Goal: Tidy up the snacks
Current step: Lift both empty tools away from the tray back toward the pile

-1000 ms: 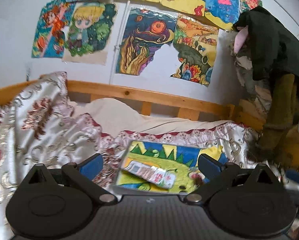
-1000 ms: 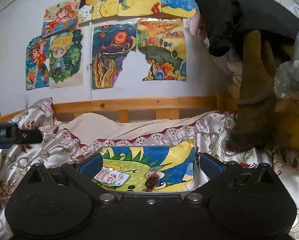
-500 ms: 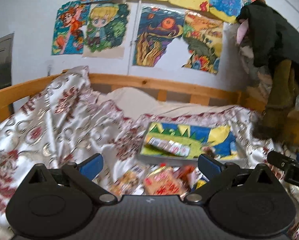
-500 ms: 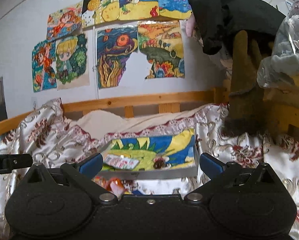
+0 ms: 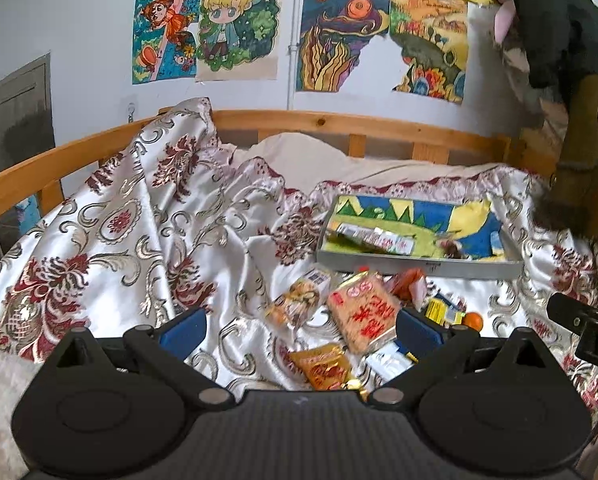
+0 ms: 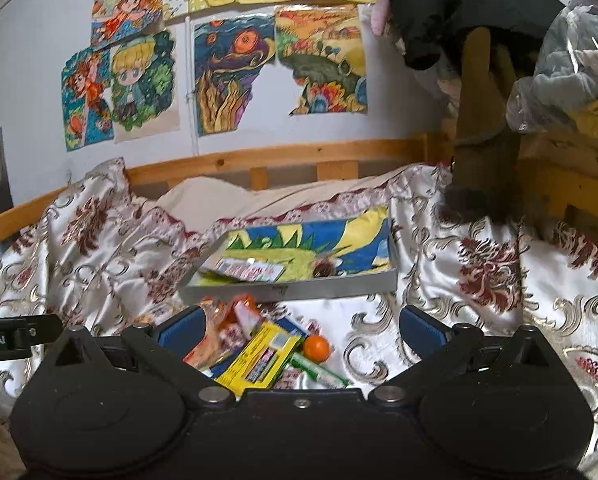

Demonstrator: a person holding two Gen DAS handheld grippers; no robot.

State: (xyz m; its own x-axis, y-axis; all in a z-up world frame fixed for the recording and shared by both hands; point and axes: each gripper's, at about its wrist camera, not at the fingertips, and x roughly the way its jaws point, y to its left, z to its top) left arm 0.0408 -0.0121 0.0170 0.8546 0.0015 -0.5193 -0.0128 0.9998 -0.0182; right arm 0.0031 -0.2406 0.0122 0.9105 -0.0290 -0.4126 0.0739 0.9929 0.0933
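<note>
A loose heap of crinkly snack packets lies on the glossy, floral-patterned satin bedspread, just in front of a shallow grey rectangular tray lined with a bright cartoon picture. One flat foil packet already rests inside the tray. A yellow carton and a small round orange sit at the heap's edge. The left gripper and right gripper hover over the heap, jaws spread wide and empty.

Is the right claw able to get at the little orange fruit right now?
Probably yes. The right claw is open and empty, the orange fruit lies uncovered between its fingers, beside the yellow box.
</note>
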